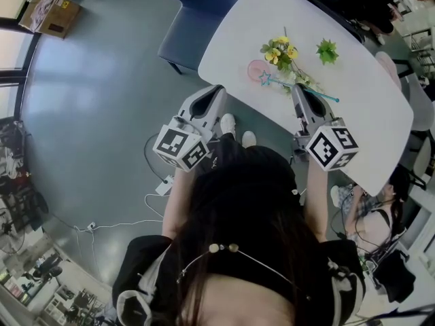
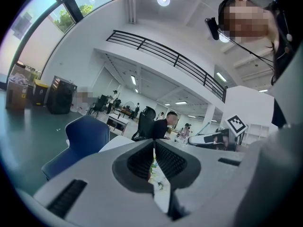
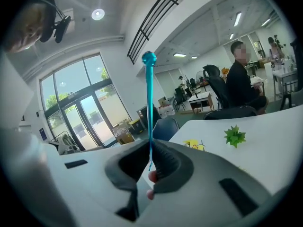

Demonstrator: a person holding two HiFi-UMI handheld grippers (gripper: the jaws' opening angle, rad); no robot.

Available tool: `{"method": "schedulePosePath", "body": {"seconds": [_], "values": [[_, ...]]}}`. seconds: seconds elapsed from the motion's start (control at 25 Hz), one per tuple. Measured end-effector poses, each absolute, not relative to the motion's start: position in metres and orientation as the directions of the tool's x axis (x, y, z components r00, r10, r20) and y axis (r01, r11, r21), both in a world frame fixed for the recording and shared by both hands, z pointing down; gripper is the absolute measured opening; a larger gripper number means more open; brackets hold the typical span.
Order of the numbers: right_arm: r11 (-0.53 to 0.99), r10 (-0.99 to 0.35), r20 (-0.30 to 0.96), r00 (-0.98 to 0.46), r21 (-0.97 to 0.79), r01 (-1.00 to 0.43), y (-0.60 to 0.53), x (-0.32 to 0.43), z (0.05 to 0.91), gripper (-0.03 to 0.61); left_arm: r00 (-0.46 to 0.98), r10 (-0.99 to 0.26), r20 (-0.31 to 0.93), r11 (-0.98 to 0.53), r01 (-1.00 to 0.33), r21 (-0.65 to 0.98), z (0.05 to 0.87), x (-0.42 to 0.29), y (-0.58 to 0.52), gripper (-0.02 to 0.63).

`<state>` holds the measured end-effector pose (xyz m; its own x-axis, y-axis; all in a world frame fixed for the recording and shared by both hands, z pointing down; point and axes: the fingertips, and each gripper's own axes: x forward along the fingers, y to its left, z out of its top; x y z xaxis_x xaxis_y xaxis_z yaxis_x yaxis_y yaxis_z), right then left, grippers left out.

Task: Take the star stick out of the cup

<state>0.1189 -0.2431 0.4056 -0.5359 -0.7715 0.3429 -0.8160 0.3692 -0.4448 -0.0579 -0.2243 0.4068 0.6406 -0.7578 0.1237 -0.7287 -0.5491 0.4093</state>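
Observation:
On the white table (image 1: 353,124) a pink cup (image 1: 256,68) stands beside yellow flowers. The teal star stick (image 1: 319,95) lies slanted, its star end (image 1: 265,79) at the cup's rim; whether it is still inside I cannot tell. My right gripper (image 1: 298,88) is shut on the stick's shaft. In the right gripper view the stick (image 3: 150,103) rises from between the right gripper's (image 3: 151,148) closed jaws to a ball tip, with something pink showing below the jaws. My left gripper (image 1: 219,90) hangs off the table's near edge, left of the cup, its jaws (image 2: 154,161) shut on nothing.
Yellow flowers (image 1: 280,51) and a small green plant (image 1: 327,51) lie on the table beyond the cup. A blue chair (image 1: 197,12) stands at the table's far left. A seated person (image 1: 370,212) is at the right, and cables (image 1: 153,195) run over the floor.

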Motion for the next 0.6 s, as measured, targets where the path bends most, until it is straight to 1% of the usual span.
{"method": "schedulePosePath", "body": {"seconds": [0.24,0.6], "values": [[0.412,-0.766,0.333,-0.550,-0.402,-0.818,-0.225,0.115,0.375,0.020,0.649,-0.750,0.127,-0.558,-0.725,0.405,0.405,-0.053,-0.222,0.014],[0.423,-0.760,0.336,-0.556,-0.393,-0.816,-0.224,0.112,0.364,0.020,0.641,-0.757,0.128,-0.555,-0.734,0.392,0.402,-0.052,-0.222,0.014]]}}
